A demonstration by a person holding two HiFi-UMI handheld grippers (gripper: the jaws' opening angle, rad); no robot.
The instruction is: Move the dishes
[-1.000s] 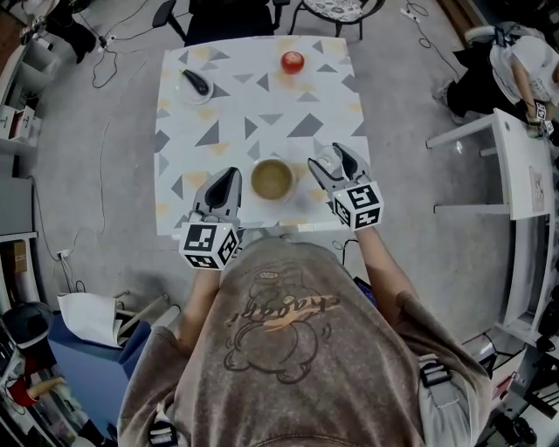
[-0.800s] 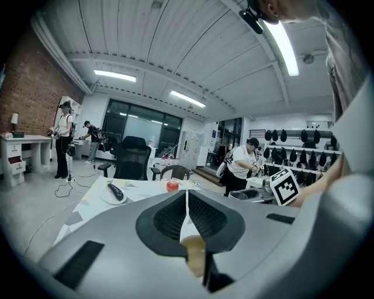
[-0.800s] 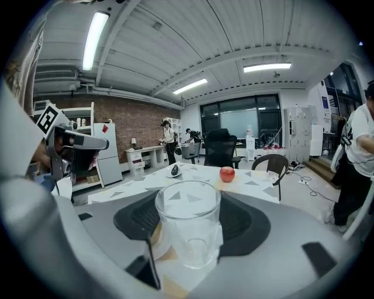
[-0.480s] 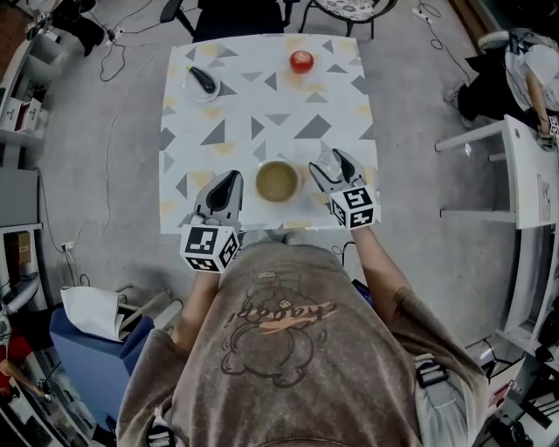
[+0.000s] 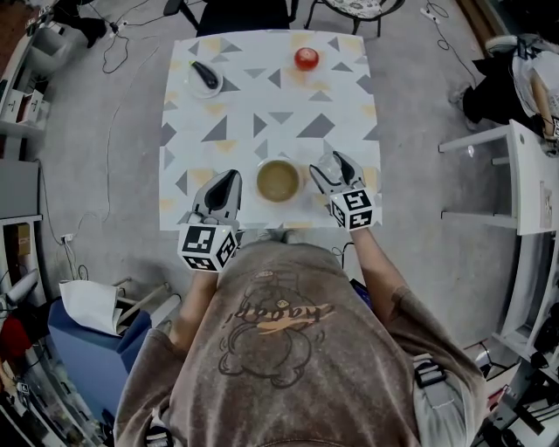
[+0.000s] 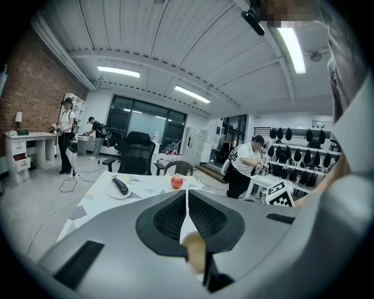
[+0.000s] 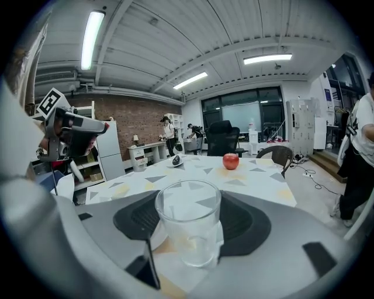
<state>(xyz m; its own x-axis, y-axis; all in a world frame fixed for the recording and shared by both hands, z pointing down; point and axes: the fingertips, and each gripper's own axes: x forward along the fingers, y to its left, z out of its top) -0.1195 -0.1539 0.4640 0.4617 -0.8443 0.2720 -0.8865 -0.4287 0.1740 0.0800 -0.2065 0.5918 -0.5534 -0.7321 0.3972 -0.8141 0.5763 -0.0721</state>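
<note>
A clear drinking glass [image 7: 188,216] stands between the jaws of my right gripper [image 7: 190,225], whose pads press its sides; its base is low over the patterned table [image 5: 262,105]. In the head view that glass [image 5: 327,163] and right gripper [image 5: 332,164] are near the table's front right. A tan bowl [image 5: 278,181] sits just left of them. My left gripper [image 5: 227,179] hovers left of the bowl, its jaws shut and empty. In the left gripper view the left gripper [image 6: 187,197] shows its pads meeting, with the bowl's blurred rim [image 6: 196,252] below.
A red apple [image 5: 306,58] lies at the table's far right. A small plate with a dark object [image 5: 204,79] sits at the far left. Chairs [image 5: 244,13] stand beyond the table, a white side table [image 5: 533,175] to the right. Cables run over the floor.
My right gripper has sunk toward the table with the glass still between its jaws. The left gripper has stayed where it was.
</note>
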